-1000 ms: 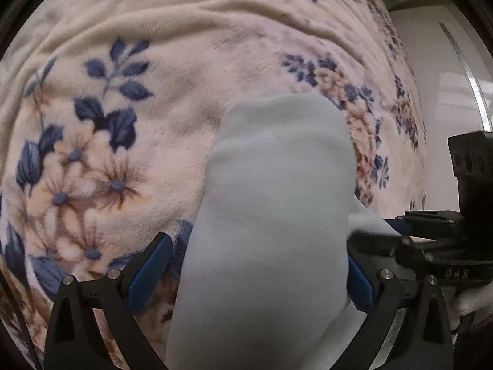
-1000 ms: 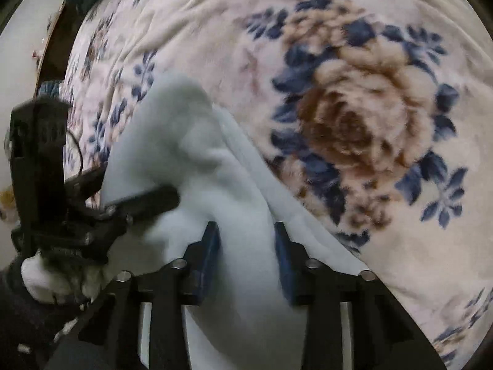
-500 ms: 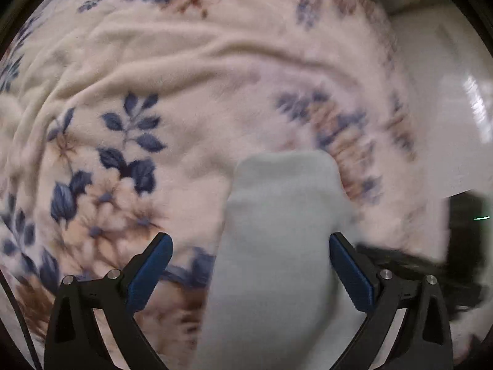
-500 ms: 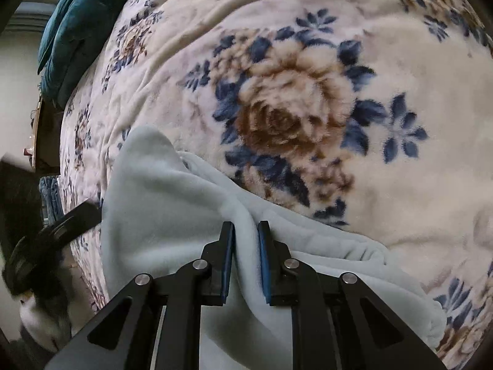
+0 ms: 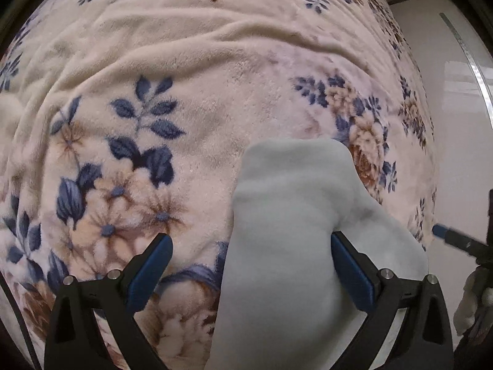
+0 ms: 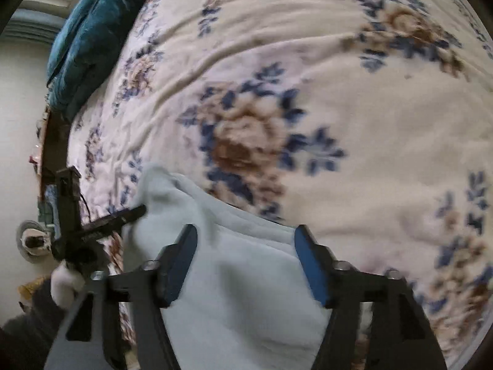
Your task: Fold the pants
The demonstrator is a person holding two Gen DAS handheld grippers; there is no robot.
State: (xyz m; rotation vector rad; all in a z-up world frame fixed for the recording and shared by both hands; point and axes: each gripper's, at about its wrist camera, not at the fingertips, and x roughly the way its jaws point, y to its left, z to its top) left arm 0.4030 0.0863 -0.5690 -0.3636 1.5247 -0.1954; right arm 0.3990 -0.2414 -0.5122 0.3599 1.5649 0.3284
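Pale grey-blue pants [image 5: 292,215] lie folded in a narrow stack on the floral blanket [image 5: 191,98]. My left gripper [image 5: 251,265] hangs open and wide just above them, the cloth lying loose between its blue pads and running under the right finger. In the right wrist view the pants [image 6: 246,293] spread below my right gripper [image 6: 246,262], whose jaws are opening, with cloth under them but not pinched. The left gripper [image 6: 101,225] shows at the pants' left corner, held by a white-gloved hand [image 6: 64,277]. The right gripper's fingertip [image 5: 446,237] pokes in at the left view's right edge.
The cream blanket with blue and brown flowers covers the whole bed and is wrinkled further back. A teal pillow [image 6: 89,37] lies at the bed's far left. The bed edge and pale floor [image 5: 456,123] are to the right in the left wrist view.
My right gripper closed on a fold of the pants, then let go, opened wide and pulled back upward. My left gripper stayed open over the stack.
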